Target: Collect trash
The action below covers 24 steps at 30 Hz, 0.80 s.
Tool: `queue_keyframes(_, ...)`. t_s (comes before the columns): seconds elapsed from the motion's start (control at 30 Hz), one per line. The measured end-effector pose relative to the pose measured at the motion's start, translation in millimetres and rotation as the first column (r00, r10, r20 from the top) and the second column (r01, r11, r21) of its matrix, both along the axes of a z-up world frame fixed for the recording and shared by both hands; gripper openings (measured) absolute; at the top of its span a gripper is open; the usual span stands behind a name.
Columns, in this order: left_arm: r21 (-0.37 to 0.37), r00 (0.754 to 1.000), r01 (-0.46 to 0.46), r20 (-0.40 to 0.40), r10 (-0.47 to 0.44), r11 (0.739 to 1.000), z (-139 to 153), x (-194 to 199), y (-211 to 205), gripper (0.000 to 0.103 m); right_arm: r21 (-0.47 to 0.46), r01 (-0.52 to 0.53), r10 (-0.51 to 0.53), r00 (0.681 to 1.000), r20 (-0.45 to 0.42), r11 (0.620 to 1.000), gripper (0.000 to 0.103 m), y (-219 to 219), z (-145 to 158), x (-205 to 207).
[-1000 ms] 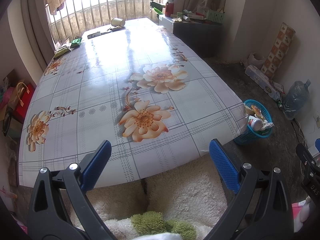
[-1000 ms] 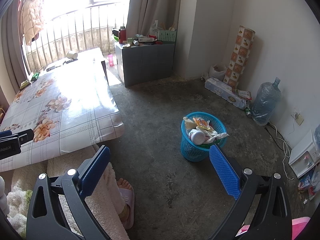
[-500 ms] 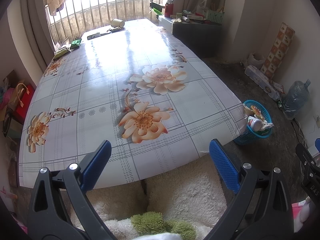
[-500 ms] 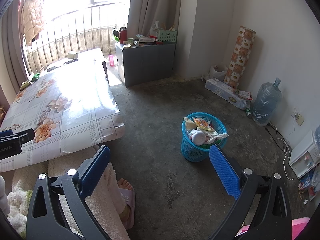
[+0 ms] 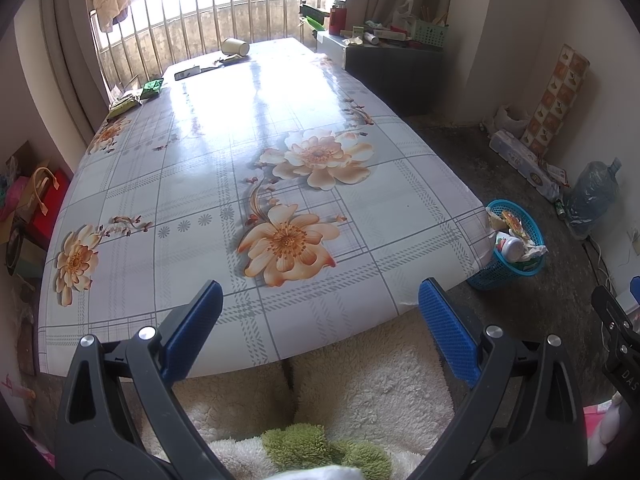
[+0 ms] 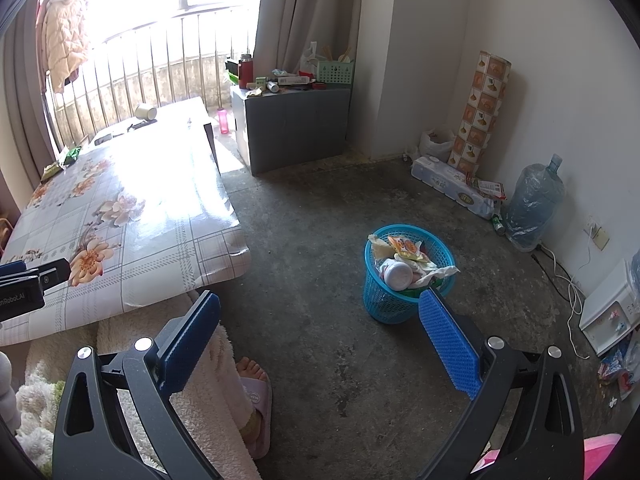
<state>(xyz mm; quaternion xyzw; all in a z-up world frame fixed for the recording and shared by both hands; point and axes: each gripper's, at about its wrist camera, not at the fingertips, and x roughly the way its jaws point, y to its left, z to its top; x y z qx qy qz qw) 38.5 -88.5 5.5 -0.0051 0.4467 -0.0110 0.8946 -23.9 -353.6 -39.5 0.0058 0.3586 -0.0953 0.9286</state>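
Left hand-held gripper (image 5: 318, 312) gapes empty over table (image 5: 224, 152); right hand-held gripper (image 6: 320, 320) likewise, near seemingly full basket (image 6: 384, 304).

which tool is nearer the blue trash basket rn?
Right. The right tool points at the blue trash basket on the floor just ahead; the left tool faces the table, basket off to its right.
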Motion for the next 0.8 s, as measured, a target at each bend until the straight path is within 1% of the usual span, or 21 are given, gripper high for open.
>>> queue_keyframes(0.8,0.0,1.0,-0.002,-0.003,0.002,1.0,-0.7,-0.3,0.9,0.094,0.002,0.001,-0.001,1.0,-0.001,1.0,0.097,5.2,-2.2,0.5)
